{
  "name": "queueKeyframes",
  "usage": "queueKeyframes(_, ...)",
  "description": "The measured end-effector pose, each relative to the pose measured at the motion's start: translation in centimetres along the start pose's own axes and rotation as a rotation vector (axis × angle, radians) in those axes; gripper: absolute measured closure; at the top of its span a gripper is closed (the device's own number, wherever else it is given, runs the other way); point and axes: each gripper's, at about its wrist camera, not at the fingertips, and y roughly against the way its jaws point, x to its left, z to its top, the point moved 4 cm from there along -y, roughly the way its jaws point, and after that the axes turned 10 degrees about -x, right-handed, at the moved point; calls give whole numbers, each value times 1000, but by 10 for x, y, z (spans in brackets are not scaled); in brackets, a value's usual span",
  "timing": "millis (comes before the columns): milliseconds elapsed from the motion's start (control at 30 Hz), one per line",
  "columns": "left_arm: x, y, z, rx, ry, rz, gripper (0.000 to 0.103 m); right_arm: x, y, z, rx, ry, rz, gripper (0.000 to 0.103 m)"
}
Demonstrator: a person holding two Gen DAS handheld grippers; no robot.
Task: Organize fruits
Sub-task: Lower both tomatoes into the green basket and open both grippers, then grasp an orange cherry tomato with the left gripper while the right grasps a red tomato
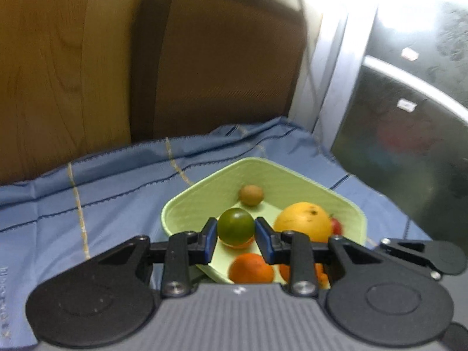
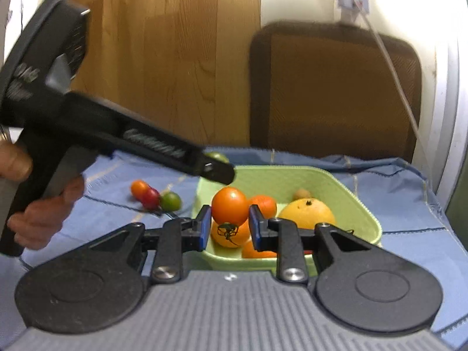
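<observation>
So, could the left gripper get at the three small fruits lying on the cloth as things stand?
Probably not yet: the left gripper is shut on a green fruit over the bowl. The small fruits lie uncovered on the cloth.

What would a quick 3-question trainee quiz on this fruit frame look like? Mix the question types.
1. True or false: the left gripper is closed on a banana.
2. Multiple choice: what does the right gripper hold? A) kiwi B) orange tomato C) lemon
3. Short answer: how many small fruits lie on the blue cloth, outside the green tray, in the right wrist view?

Key:
1. False. It holds a round green fruit above the tray.
2. B, the orange tomato.
3. Three: orange, red and green, clustered left of the tray.
</observation>
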Motion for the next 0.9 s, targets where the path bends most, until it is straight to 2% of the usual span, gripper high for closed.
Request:
queueKeyframes(167, 8, -16, -6, 28, 16, 5, 72, -3, -11, -9, 21, 8, -4, 72)
queueKeyframes(233, 9, -15, -3, 22, 16, 3, 67, -3, -12, -10, 11, 8, -5, 70)
queueKeyframes(300, 13, -8, 2, 3, 24, 8, 67, -2, -13, -10, 5, 13, -12, 68)
queueKeyframes(400, 30, 19, 15, -56, 58, 30, 67, 0, -11, -8, -14, 18, -18, 68)
queueKeyframes(533, 62, 72, 21, -147, 99, 119, 67, 6, 9, 4, -87, 17, -33, 68)
queueKeyframes(633, 84, 99, 9, -170, 126, 204, 67, 19, 24, 12, -130, 8, 15, 68)
queueKeyframes(700, 95, 104, -3, -149, 154, 223, 67, 34, 28, 12, -133, 23, 60, 68)
queueKeyframes(800, 104, 100, -21, -110, 184, 245, 67, 59, 21, 7, -88, 53, 135, 68)
queueKeyframes(900, 117, 91, -31, -92, 244, 248, 65, 76, -3, 8, -16, 79, 191, 68)
